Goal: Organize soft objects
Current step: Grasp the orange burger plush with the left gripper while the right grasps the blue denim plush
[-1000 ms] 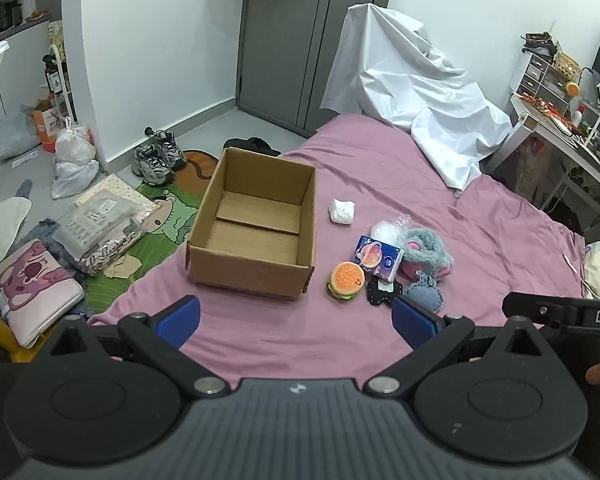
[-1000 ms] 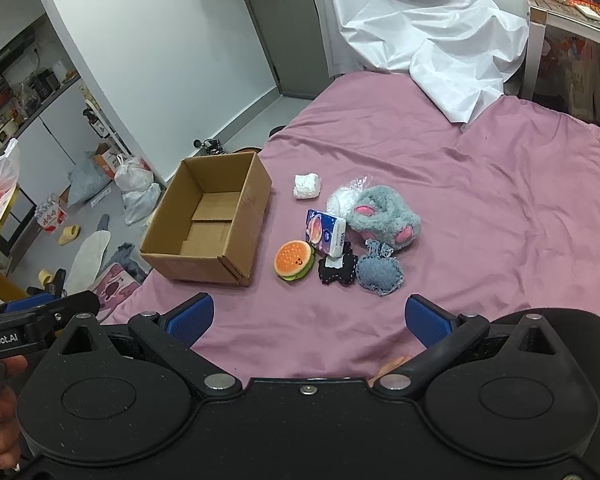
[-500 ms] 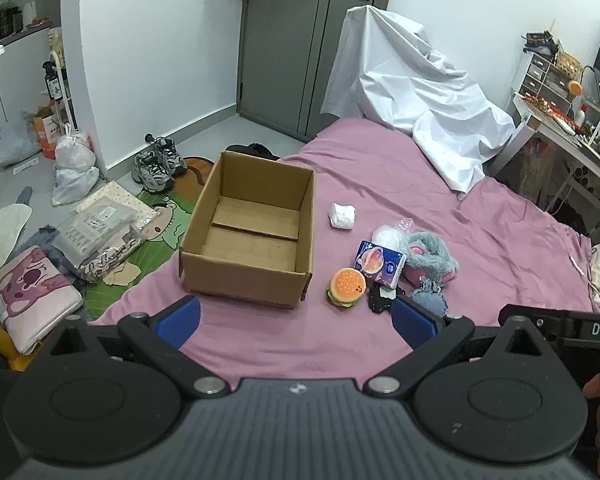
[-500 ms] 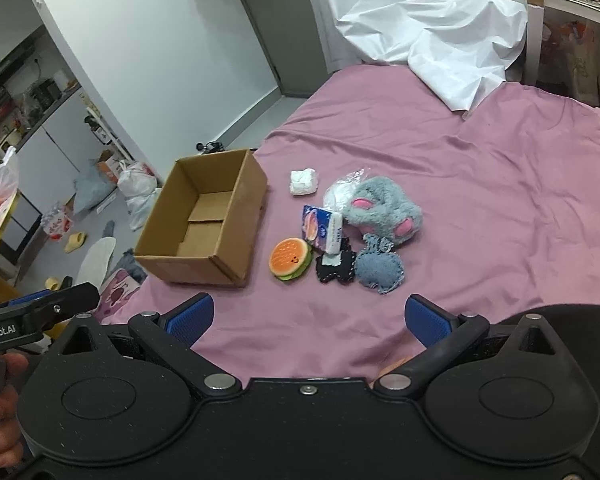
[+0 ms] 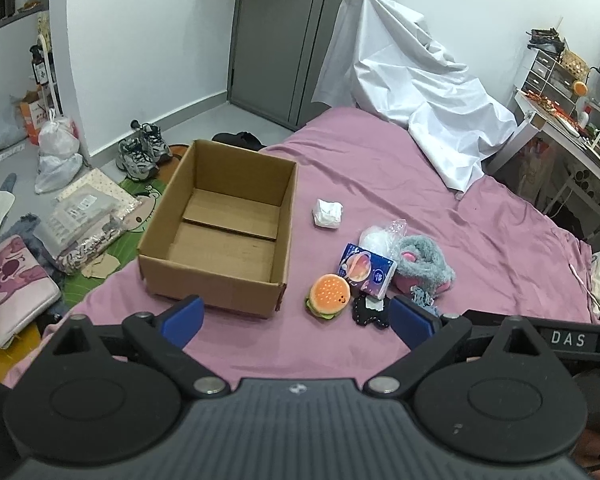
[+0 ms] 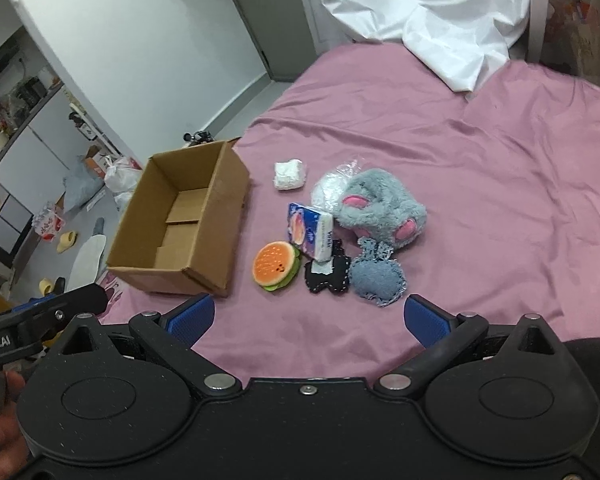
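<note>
Lived-in bedroom in a home: bed [image 5: 380, 184] under a mauve sheet, grey door [image 5: 276, 32], sneakers [image 5: 142, 150] on the floor. Cluttered table [image 5: 560, 128] with small drawers [image 5: 540, 74] alongside, bags [image 5: 58, 152] and cartoon mat [image 5: 140, 204] below.

An open, empty cardboard box [image 5: 224, 236] sits on the bed beside a cluster of soft toys: burger plush [image 5: 329, 297], grey fluffy plush [image 5: 424, 264], denim heart [image 6: 376, 280].

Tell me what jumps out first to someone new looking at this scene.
An open cardboard box sits empty on the pink bedsheet. Just right of it lies a cluster of soft items, the orange burger toy nearest and a grey plush behind. Both grippers hover open short of them.
</note>
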